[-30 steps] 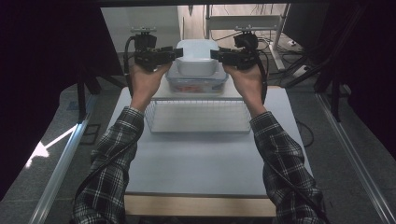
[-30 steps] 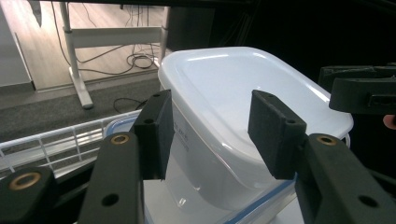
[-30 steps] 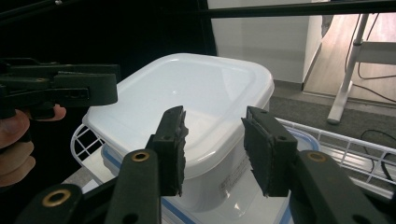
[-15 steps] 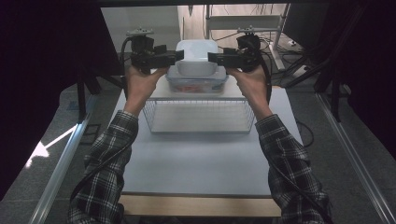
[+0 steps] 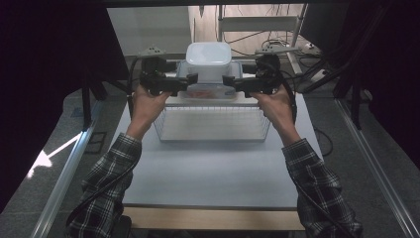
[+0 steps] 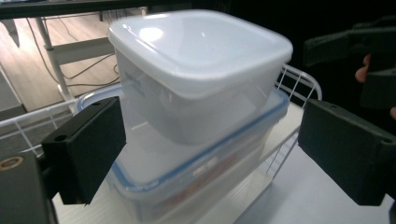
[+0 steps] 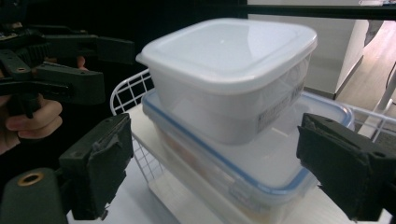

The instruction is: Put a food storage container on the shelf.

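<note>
We have our left gripper [image 5: 190,81] at the left side of the stacked containers, its jaws spread wide after just opening, with nothing pressed between them; in the left gripper view the white tub [image 6: 198,70] sits between the two black pads without touching either. The tub rests on the lid of the blue-rimmed box [image 5: 210,90], and both sit at the far edge of the desk [image 5: 208,168], behind the wire basket [image 5: 213,124] that occupies the middle of the desk. On the right, our right gripper [image 5: 229,82] mirrors the left one: its jaws have also just been opening and stand apart, with the tub [image 7: 231,70] and the box [image 7: 261,172] framed between them but not gripped. We judge that the tub has just been set down on the box and released, so the placing step is ending. The next move calls for drawing both grippers straight outward from the stack, keeping the pads clear of the tub's walls so it does not slide on the smooth lid beneath.
</note>
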Motion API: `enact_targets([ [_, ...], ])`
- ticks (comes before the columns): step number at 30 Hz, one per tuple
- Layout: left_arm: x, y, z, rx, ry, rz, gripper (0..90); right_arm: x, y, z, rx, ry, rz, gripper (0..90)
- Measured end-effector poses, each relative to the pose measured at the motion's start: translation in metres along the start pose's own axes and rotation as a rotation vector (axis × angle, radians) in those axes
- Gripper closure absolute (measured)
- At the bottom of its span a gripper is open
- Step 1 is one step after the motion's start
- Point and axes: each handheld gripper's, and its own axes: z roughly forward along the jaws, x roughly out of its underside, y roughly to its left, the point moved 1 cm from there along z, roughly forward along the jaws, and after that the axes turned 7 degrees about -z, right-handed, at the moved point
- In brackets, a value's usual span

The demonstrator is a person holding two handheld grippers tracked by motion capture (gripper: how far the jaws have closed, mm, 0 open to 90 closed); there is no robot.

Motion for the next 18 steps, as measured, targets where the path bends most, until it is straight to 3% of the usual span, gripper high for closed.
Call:
enact_targets([
  [10, 0.026, -0.008, -0.010, 0.029, 0.021, 0.047, 5.3, 0.020, 0.005, -0.007, -0.021, 0.006, -0.006, 7.9],
  [13, 0.034, -0.011, -0.013, 0.020, 0.029, 0.063, 4.8, 0.026, 0.007, -0.009, -0.029, 0.008, -0.009, 6.9],
  [18, 0.046, -0.014, -0.017, 0.029, 0.041, 0.063, 4.6, 0.035, 0.014, -0.012, -0.028, 0.011, -0.033, 6.2],
])
